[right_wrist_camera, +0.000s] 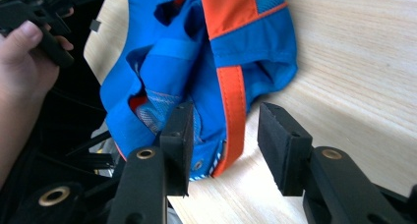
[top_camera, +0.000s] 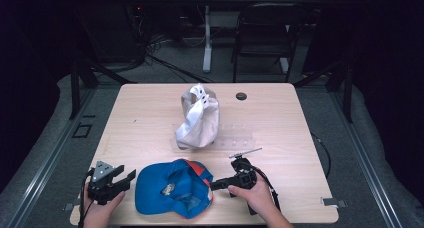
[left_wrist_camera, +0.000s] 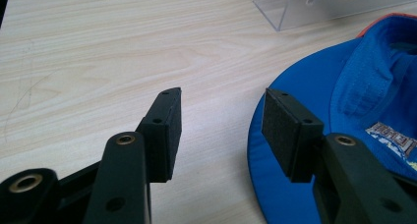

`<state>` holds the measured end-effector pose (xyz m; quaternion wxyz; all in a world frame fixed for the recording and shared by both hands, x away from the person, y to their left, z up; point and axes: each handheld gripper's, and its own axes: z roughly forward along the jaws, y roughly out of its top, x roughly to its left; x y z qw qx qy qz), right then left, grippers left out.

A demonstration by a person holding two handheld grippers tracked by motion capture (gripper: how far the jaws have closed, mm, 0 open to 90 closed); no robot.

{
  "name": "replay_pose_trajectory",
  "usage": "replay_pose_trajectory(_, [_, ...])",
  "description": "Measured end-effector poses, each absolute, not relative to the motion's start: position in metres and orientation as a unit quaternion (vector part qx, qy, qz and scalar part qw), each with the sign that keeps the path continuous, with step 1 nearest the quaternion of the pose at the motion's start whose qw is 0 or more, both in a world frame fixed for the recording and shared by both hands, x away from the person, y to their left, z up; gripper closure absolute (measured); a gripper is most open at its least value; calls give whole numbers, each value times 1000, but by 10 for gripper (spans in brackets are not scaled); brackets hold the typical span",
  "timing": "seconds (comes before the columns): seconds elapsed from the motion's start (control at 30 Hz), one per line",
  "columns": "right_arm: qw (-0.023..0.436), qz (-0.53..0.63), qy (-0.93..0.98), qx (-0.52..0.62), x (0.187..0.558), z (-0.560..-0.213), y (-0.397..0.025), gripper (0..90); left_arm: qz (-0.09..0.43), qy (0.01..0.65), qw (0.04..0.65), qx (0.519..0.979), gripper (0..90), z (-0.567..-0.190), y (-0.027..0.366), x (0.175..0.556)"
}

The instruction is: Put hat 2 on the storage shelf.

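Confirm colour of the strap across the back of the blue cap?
Orange, on the blue fabric baseball cap; the strap shows best in the right gripper view.

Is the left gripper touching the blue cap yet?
Apart. In the left gripper view the left gripper stands open with bare table between its jaws, and the blue cap brim lies beyond the right-hand jaw, unclamped.

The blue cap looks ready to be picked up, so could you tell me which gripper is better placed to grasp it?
Probably the right gripper: its open jaws straddle the back edge of the blue cap, by the orange strap. The left gripper is open too, but bare table lies between its jaws, with the brim beside one jaw.
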<state>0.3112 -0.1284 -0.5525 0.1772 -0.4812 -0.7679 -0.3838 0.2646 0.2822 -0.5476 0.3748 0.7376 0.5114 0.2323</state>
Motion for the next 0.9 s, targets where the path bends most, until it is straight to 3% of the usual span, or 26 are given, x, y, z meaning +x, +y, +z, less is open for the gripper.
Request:
replay_pose_trajectory(0.73, [186,-360,-778,-480,318,-561,-118,559,232,516,372,736,502,-548,286,263])
replay_pose_trajectory(0.9, [207,-366,-771,-479,322,-569,-112,561,233,516,375,734,502,-548,288,261])
